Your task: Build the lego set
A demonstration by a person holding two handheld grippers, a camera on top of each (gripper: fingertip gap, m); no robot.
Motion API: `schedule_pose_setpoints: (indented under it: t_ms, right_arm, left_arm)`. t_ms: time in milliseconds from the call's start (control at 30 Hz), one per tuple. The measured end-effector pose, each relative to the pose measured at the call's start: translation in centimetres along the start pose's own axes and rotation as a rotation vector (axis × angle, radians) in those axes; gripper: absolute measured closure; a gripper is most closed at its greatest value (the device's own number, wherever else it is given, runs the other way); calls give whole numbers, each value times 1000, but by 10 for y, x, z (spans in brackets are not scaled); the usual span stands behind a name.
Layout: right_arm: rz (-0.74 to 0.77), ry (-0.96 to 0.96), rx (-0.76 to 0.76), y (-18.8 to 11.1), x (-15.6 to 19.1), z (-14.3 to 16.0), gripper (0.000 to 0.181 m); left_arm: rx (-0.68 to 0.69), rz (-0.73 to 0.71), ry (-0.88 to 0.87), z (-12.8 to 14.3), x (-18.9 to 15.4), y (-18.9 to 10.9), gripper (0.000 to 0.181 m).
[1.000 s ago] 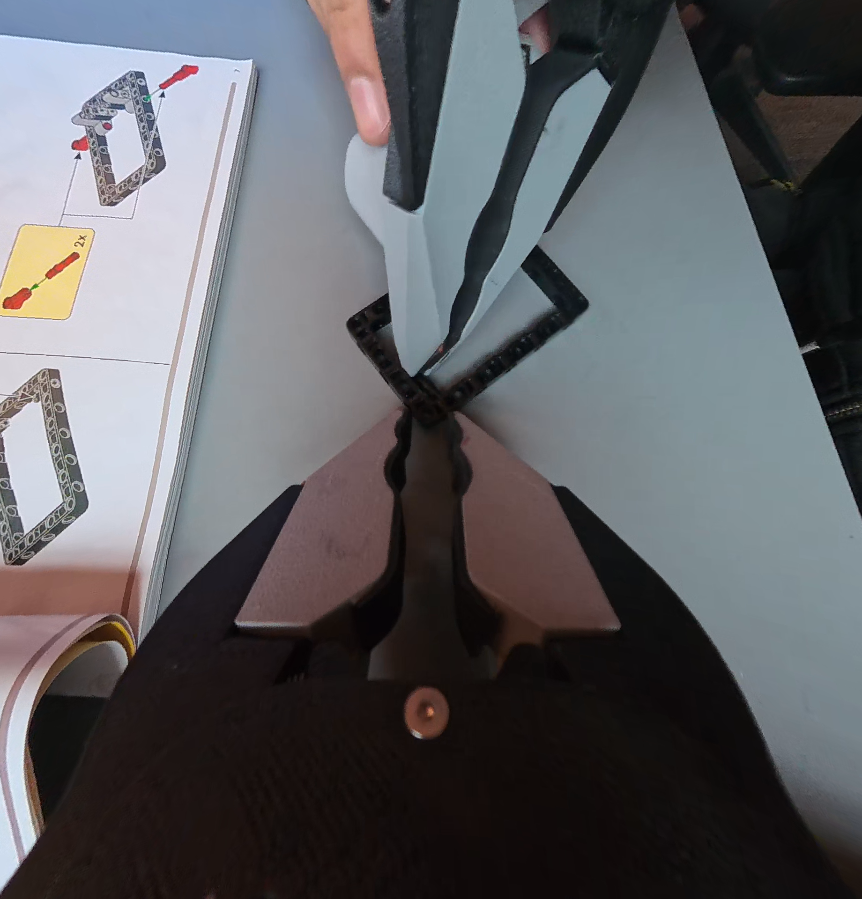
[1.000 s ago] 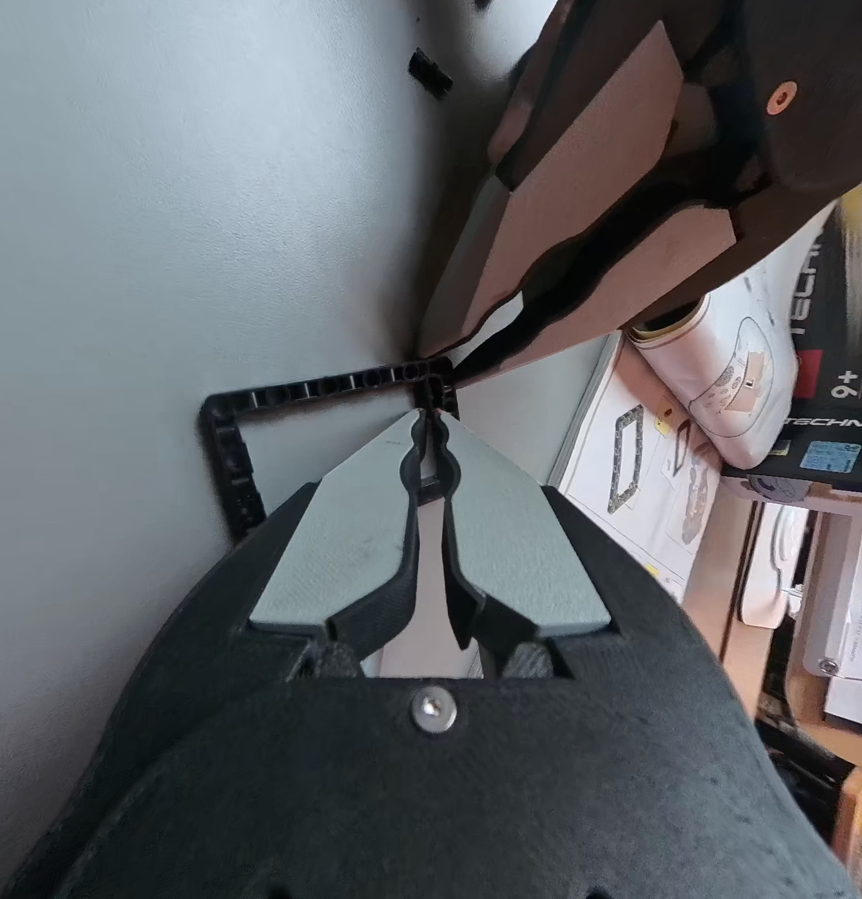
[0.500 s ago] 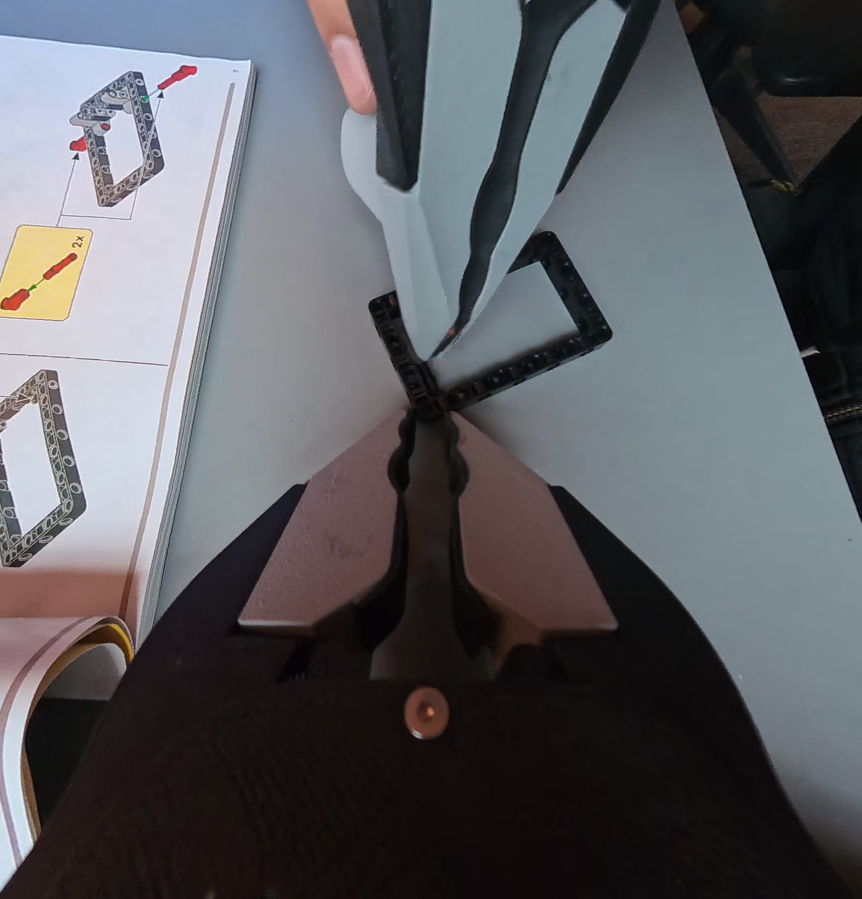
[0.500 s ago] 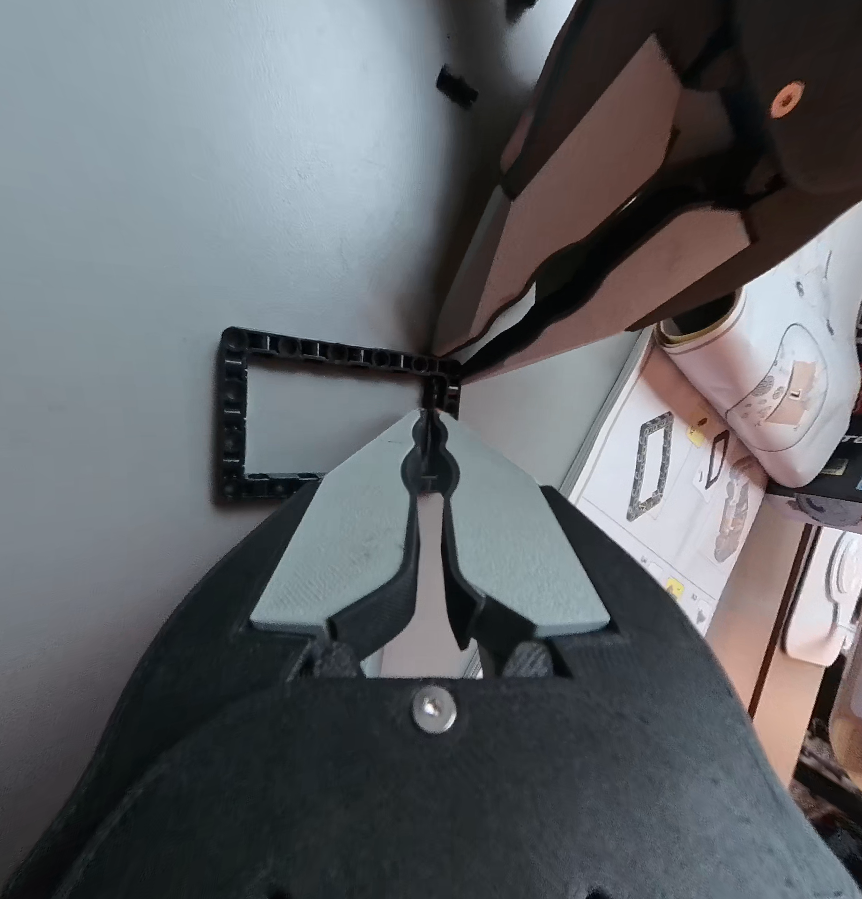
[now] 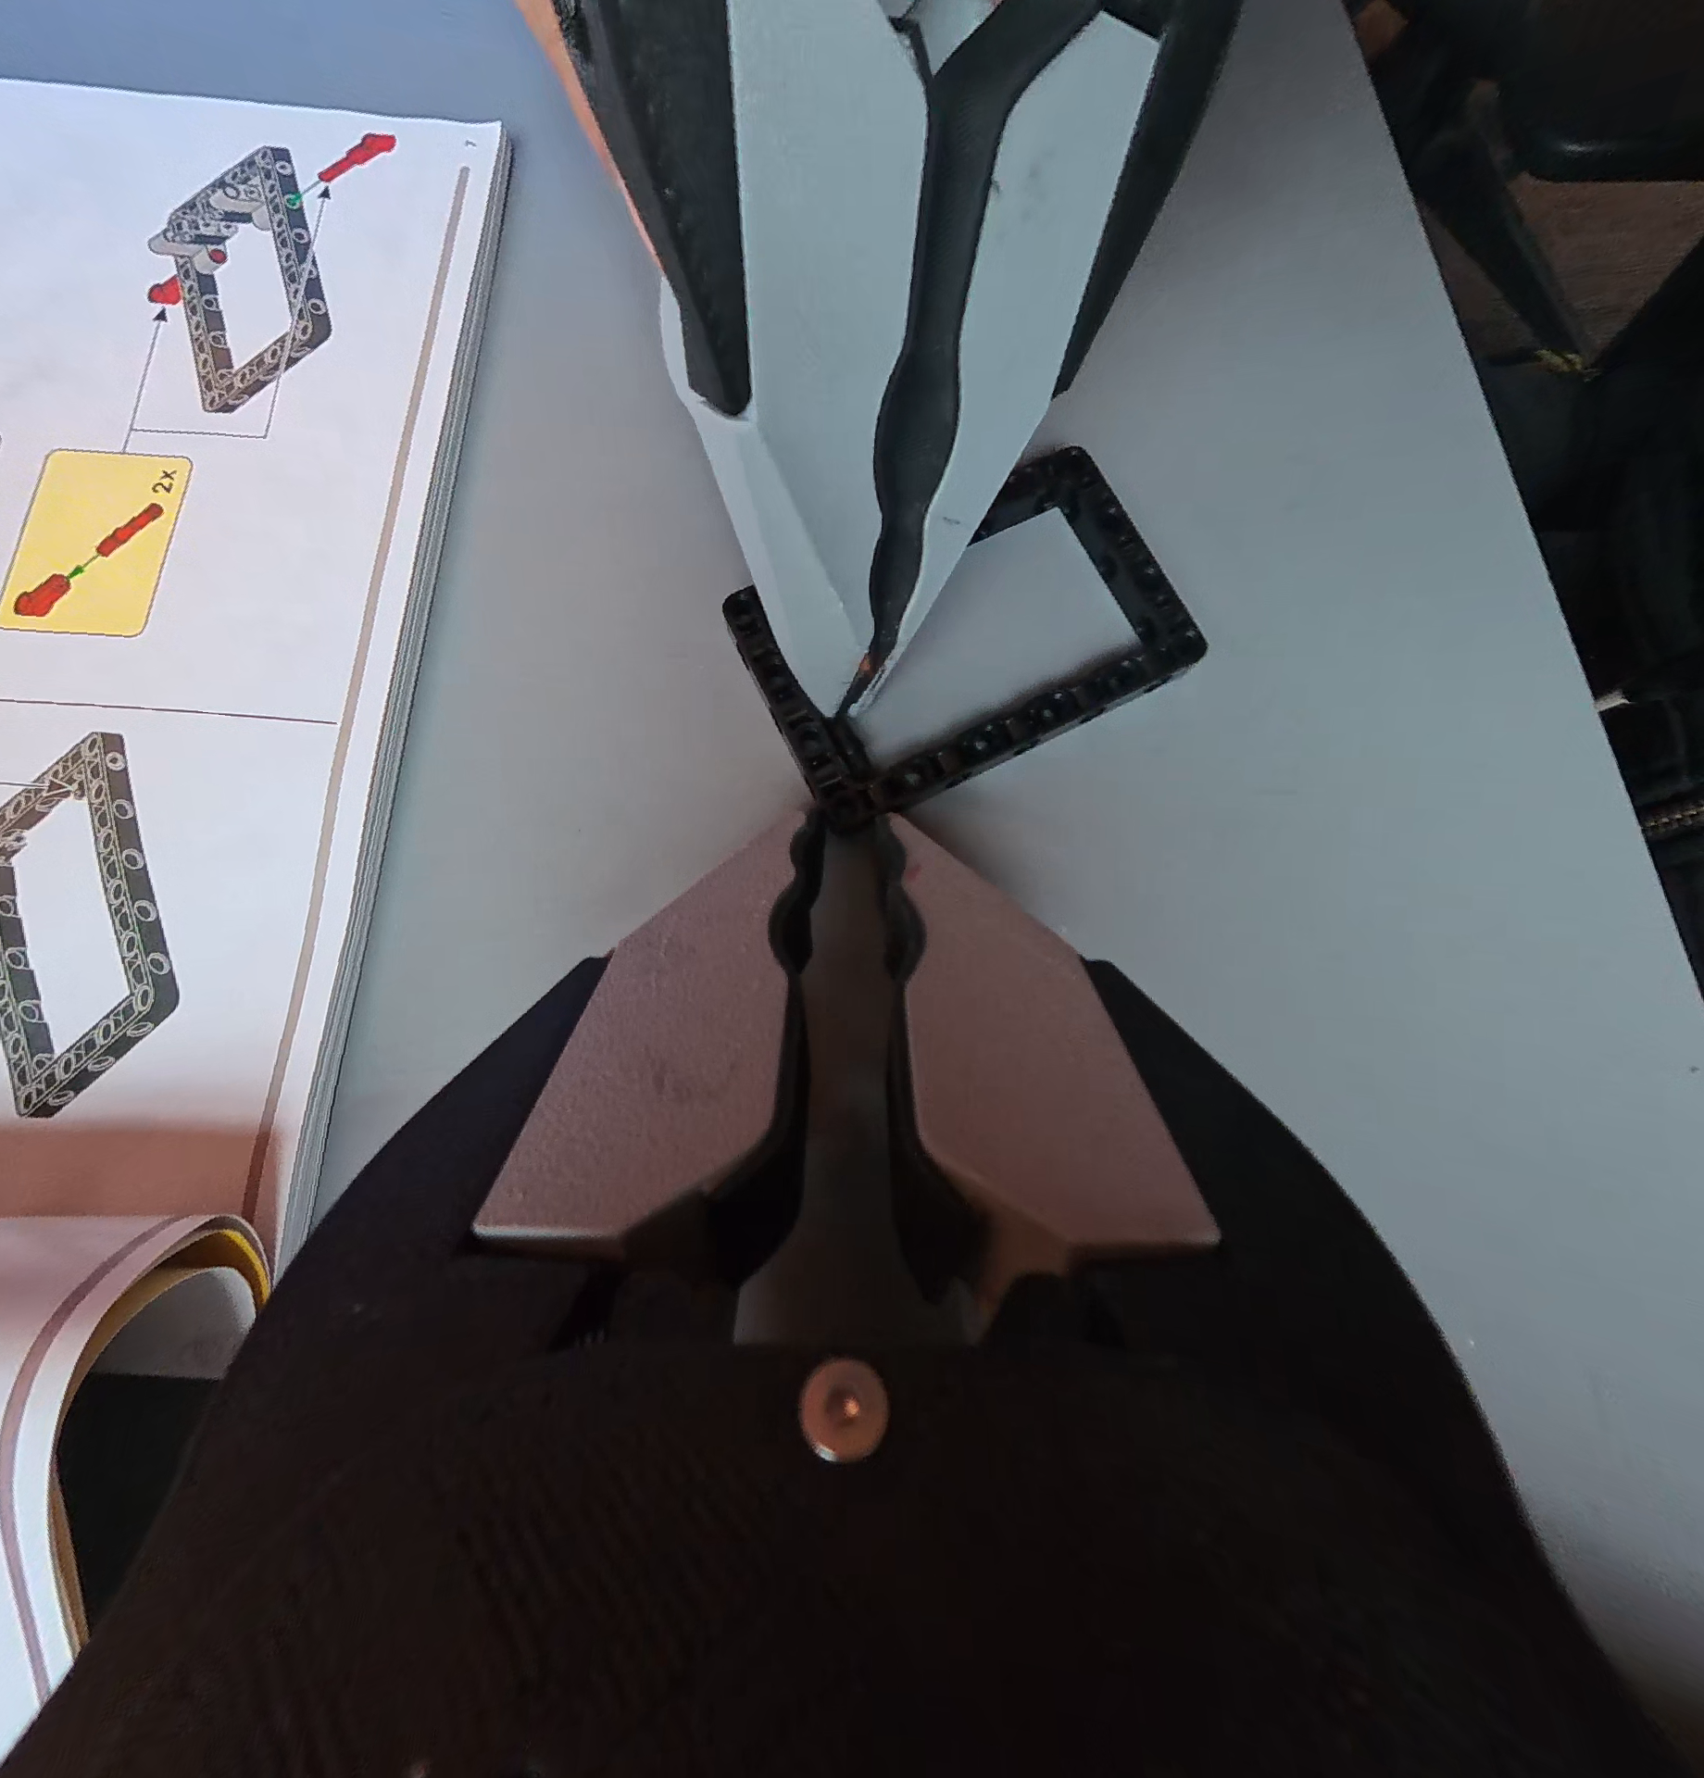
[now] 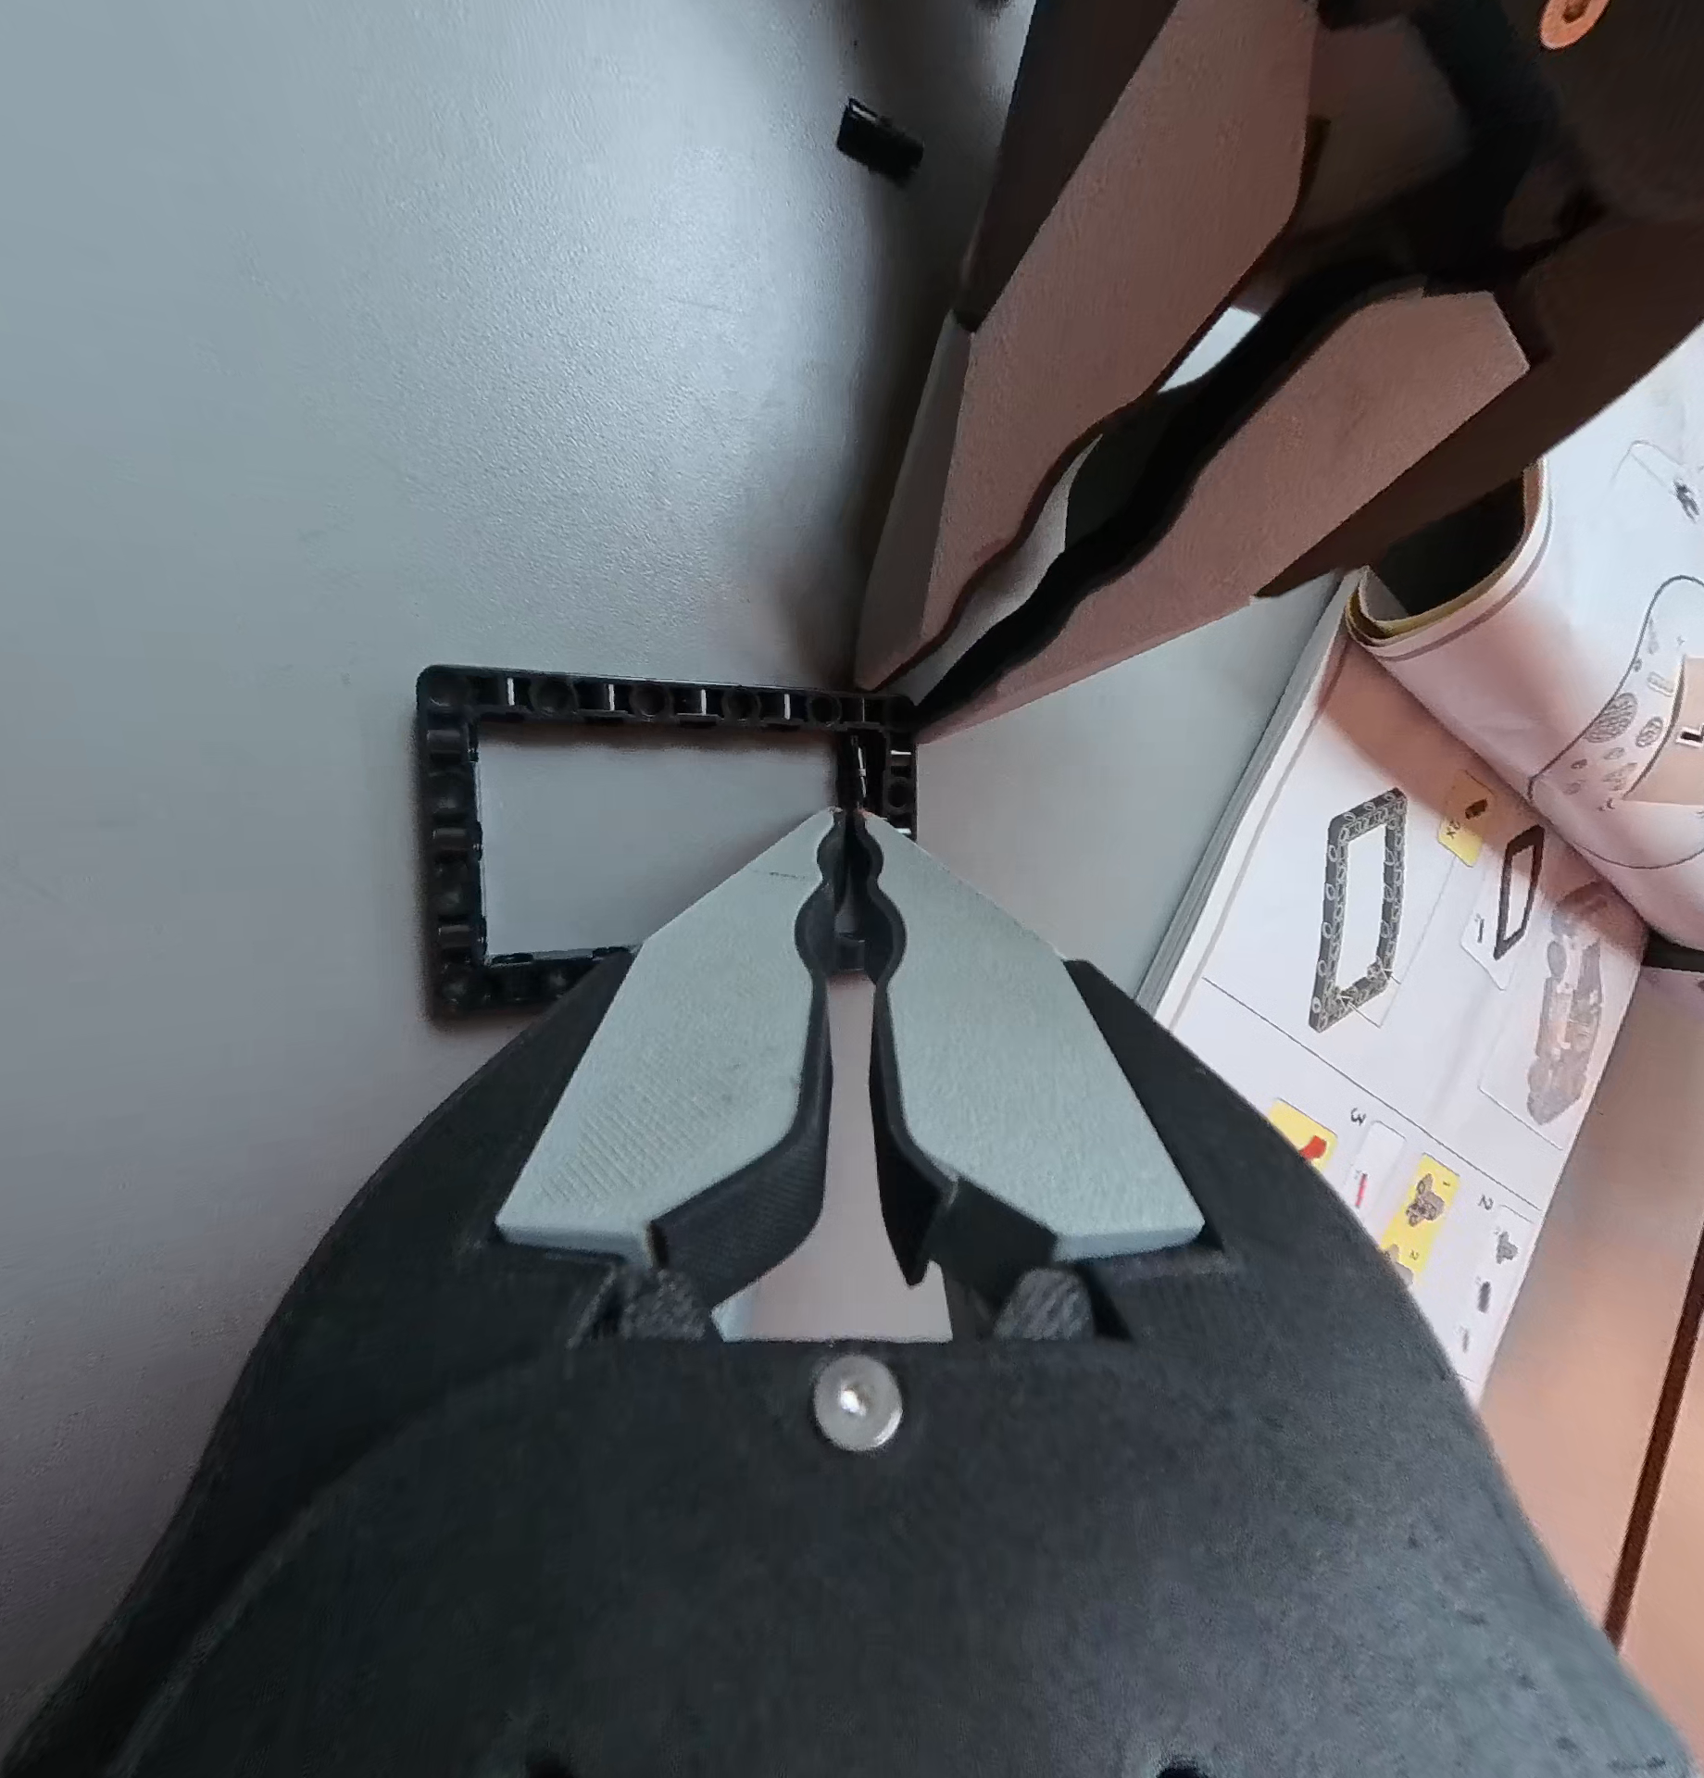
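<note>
The black rectangular frame (image 5: 983, 664) (image 6: 636, 770) lay flat on the grey worktop (image 5: 1310, 962) (image 6: 252, 385), and everything else sat around it. Your left tongs (image 5: 843, 825) (image 6: 901, 700) were pinched onto one corner of the frame, the brown fingers (image 5: 694, 1039) drawn almost together on that corner. Your right tongs (image 6: 850, 818) (image 5: 863, 688) came at the same corner from the opposite side, their pale grey fingers (image 6: 733, 1039) closed to a thin slit with the tips just inside the frame, next to the short side by the held corner. A speck of red (image 5: 865, 664) showed at those tips in the left wrist view; I could not tell what it was, nor whether the tips truly gripped it. Beside the frame, on the side of your left tongs, the open instruction booklet (image 5: 203, 577) (image 6: 1406, 914) lay on the worktop, well apart from the frame, its pages showing drawings of a similar frame. A small black piece (image 6: 879, 138) rested on the worktop far beyond the frame in the right wrist view.
</note>
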State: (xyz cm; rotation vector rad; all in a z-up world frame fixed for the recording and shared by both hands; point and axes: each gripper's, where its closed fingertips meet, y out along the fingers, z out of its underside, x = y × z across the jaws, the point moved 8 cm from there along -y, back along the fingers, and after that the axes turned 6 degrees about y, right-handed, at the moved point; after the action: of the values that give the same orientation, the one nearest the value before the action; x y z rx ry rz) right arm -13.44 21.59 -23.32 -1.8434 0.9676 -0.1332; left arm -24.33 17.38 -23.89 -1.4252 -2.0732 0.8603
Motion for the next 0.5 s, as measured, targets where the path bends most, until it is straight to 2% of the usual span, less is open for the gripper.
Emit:
schedule_pose_setpoints:
  t_ms: [500]
  right_arm:
    - [-53,117,-90,1,-1,4,181]
  left_arm:
    - [0,-7,-6,0,-1,0,174]
